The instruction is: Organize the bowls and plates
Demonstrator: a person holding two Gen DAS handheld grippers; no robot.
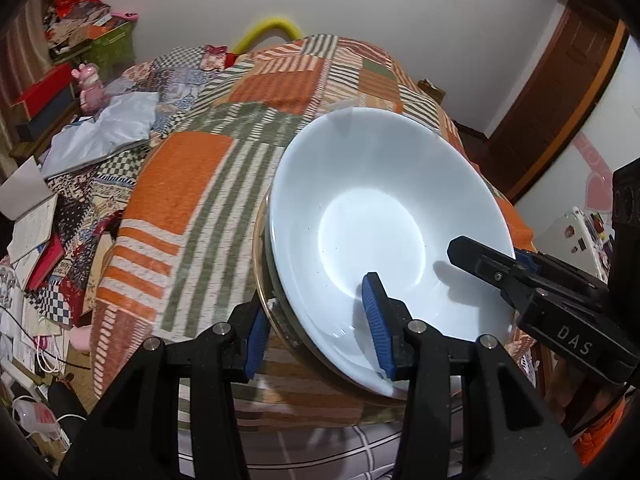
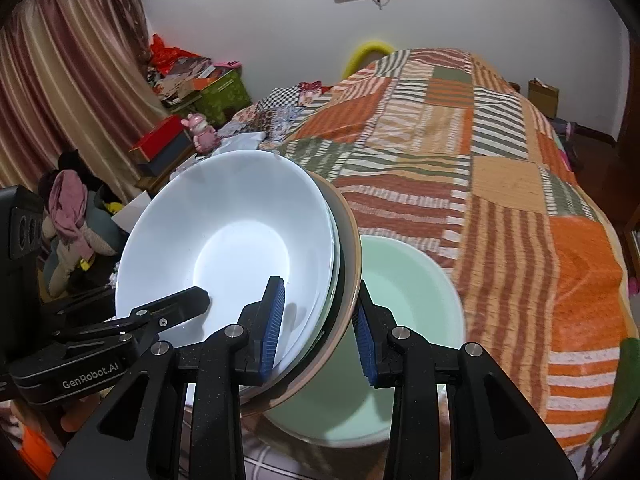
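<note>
A stack of dishes is held in the air between both grippers: a white bowl on top, nested in a tan-rimmed plate. My left gripper is shut on the stack's near rim, one blue pad inside the bowl and one under the plate. My right gripper is shut on the opposite rim of the same white bowl and tan plate. It also shows in the left wrist view. A pale green bowl lies below on the bed.
A patchwork orange, green and striped quilt covers the bed under the dishes. Clutter, boxes and a pink toy lie at the left. A wooden door is at the right.
</note>
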